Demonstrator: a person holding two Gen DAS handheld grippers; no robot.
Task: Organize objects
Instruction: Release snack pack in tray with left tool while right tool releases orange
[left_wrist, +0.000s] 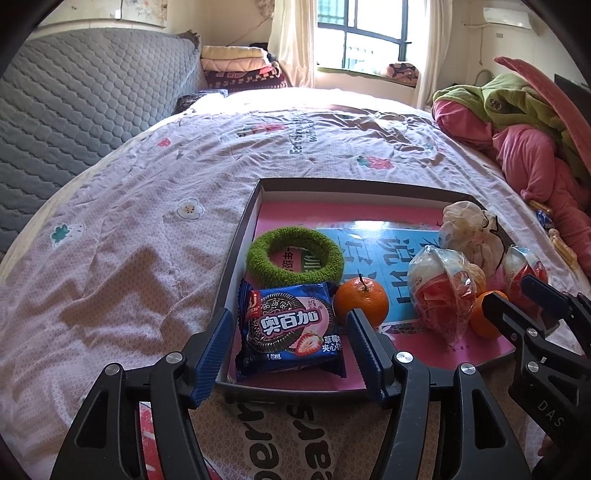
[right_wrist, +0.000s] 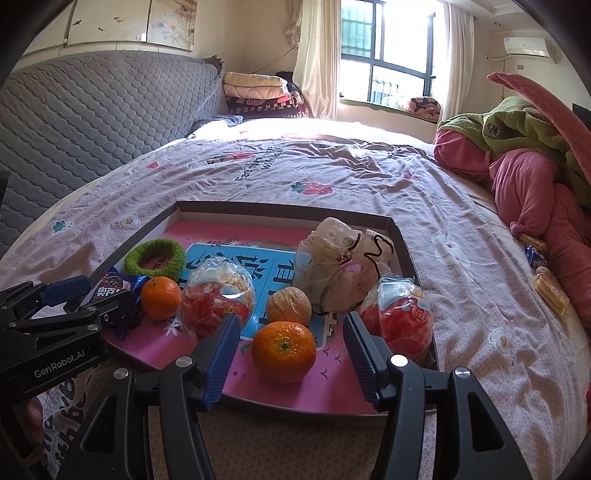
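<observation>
A shallow dark tray (left_wrist: 236, 258) lined with a pink book sits on the bed. My left gripper (left_wrist: 288, 350) is open, its blue pads on either side of a blue cookie pack (left_wrist: 291, 325) that lies in the tray's near left corner. Beyond the pack are a green fuzzy ring (left_wrist: 293, 254) and an orange (left_wrist: 361, 301). My right gripper (right_wrist: 290, 360) is open around another orange (right_wrist: 283, 350) resting on the book, with gaps on both sides. Two clear snack bags (right_wrist: 218, 295) (right_wrist: 402, 317), a brownish round fruit (right_wrist: 289, 306) and a cream drawstring pouch (right_wrist: 343, 262) are also in the tray.
The tray lies on a pale printed bedspread (left_wrist: 147, 221). A heap of pink and green clothes (left_wrist: 517, 122) fills the right side, with small snack packs (right_wrist: 546, 284) beside it. A grey quilted headboard (left_wrist: 74, 103) stands at the left.
</observation>
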